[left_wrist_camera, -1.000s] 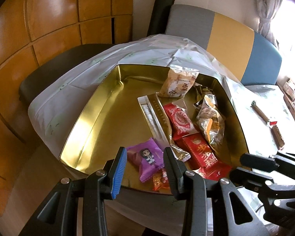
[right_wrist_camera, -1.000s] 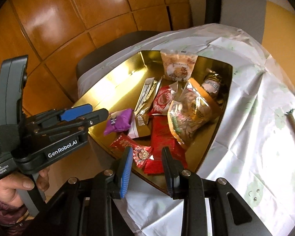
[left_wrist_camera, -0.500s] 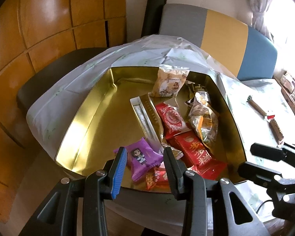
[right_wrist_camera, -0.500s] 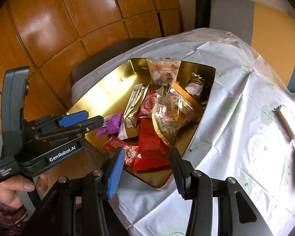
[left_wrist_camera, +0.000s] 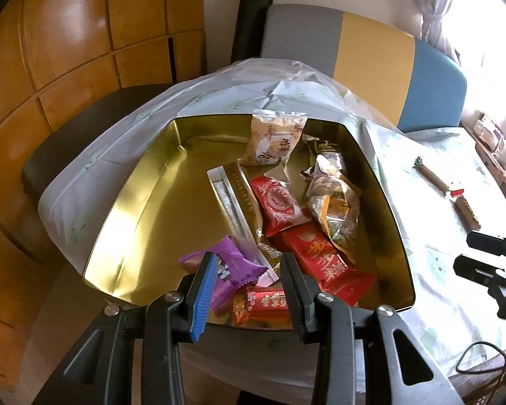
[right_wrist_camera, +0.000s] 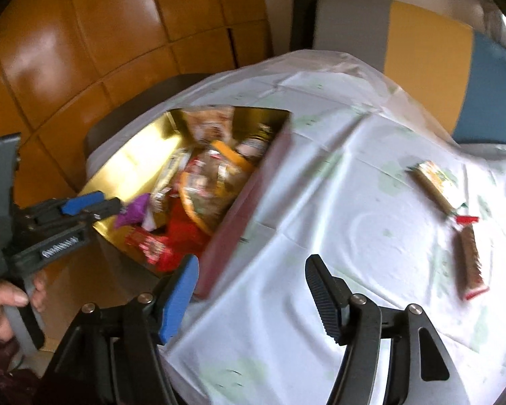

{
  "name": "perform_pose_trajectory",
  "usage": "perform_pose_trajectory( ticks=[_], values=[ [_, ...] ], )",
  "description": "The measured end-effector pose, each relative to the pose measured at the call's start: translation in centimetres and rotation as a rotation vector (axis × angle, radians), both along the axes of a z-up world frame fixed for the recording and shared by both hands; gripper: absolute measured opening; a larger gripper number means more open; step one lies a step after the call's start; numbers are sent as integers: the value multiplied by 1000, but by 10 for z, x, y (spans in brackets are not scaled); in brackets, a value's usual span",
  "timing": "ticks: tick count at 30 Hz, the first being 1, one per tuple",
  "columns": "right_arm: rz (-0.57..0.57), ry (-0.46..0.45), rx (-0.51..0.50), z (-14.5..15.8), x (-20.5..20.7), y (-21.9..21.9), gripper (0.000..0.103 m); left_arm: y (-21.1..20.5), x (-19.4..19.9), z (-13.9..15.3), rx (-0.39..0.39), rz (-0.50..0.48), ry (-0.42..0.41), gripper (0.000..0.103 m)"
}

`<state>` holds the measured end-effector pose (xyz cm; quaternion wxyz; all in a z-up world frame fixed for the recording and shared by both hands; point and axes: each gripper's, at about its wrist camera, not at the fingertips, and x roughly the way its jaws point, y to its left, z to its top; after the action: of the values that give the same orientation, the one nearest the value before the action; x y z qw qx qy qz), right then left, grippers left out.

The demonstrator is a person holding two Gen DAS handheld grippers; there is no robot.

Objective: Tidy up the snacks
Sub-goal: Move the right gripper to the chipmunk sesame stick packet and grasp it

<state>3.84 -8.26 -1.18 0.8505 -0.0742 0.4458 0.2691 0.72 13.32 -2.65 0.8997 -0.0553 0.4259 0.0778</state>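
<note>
Left wrist view shows one gold tin at the tablecloth's near-left corner, holding about nine snack packets: one purple packet, four red ones, and several clear or gold. Two wrapped bars lie on the tablecloth toward its right edge. One left gripper hovers over the tin's near rim, jaws partly apart, gripping nothing. One right gripper hangs over bare cloth, jaws opening, nothing between them.

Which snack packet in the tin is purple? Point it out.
The purple packet, at the tin's near edge just beyond the left gripper. It is the only purple one; the packets around it are red, gold or clear.
</note>
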Motion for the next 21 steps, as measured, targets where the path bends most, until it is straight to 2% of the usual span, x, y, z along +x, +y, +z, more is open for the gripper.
perform_pose_trajectory(
  ticks=[9, 21],
  values=[
    [-116, 5, -87, -3, 17, -69, 72, -10, 2, 4, 15, -28, -3, 39],
    [-522, 86, -107, -13, 65, -212, 72, -42, 7, 5, 7, -143, -3, 39]
  ],
)
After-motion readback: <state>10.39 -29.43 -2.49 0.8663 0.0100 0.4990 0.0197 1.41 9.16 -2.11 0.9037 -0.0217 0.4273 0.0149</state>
